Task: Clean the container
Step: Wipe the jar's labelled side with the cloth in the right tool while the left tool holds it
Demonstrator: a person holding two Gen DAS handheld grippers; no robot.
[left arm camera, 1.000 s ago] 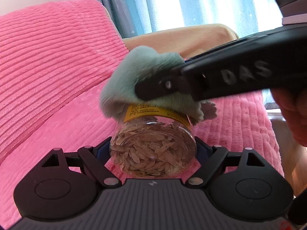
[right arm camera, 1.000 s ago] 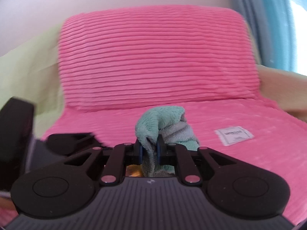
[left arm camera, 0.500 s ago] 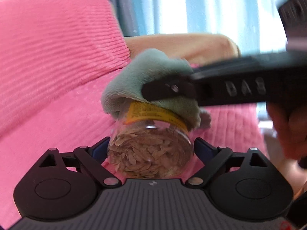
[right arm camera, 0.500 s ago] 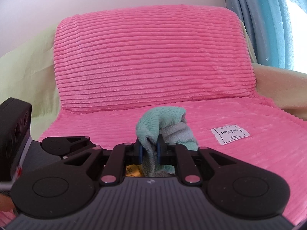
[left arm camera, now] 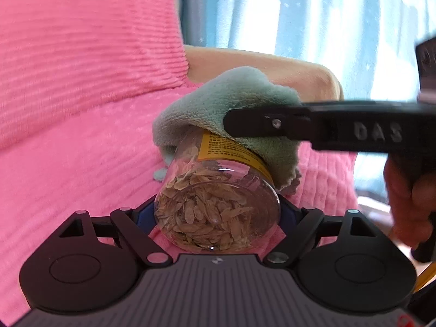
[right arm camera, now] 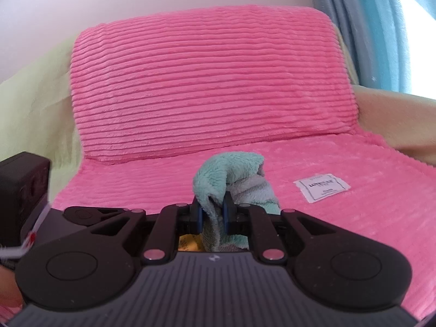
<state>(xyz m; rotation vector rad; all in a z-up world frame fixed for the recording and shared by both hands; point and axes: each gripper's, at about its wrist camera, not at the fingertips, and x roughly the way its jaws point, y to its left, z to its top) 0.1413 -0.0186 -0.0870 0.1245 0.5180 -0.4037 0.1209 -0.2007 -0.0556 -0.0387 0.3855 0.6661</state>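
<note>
The left tongs (left arm camera: 218, 215) are clamped on the base of a clear plastic jar (left arm camera: 218, 204) half full of pale dried slices, gripped from both sides and held above the pink ribbed sofa seat (left arm camera: 81, 177). Compared with a second ago the jar has tipped: then it stood nearly upright between the fingers, now its top leans away and to the left, so more of its clear shoulder and yellow label (left arm camera: 231, 150) faces the camera. The right tongs (right arm camera: 212, 215) are closed tight on a fold of the teal microfibre cloth (left arm camera: 231, 103), and the cloth has slid with the tilt, lying draped over the jar's upper end and down its far side (the cap, if there is one, is wholly hidden beneath it). In the left wrist view the right tool crosses over the cloth from the right, a hand (left arm camera: 408, 204) behind it. Judging from this, the wipe is in progress around the top and neck, and the tilt seems meant to bring a fresh face under the cloth; the lower wall inside the left grip looks not yet reached. A white tag (right arm camera: 321, 186) lies on the seat, well apart.
</note>
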